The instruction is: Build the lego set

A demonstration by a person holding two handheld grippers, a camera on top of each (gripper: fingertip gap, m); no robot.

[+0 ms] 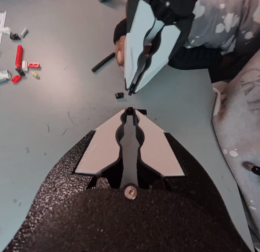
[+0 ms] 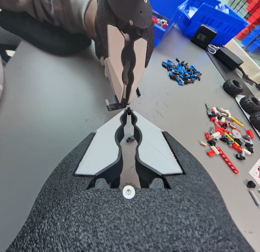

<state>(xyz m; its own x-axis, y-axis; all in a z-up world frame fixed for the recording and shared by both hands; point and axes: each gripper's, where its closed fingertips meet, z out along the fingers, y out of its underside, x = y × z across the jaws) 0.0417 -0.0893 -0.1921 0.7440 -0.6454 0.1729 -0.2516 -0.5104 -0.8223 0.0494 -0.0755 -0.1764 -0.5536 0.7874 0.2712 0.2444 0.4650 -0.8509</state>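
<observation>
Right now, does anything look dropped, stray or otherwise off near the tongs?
One stray: a small black connector lies loose on the table just below the right tongs, apart from the sorted piles. Both tongs grip their parts squarely: left a black beam, right a black pin.

The left gripper [image 2: 124, 103] points down, fingers closed tip to tip; the right gripper [image 2: 128, 112] meets it nearly nose to nose, also pinched closed. Both appear held slightly above the surface.
</observation>
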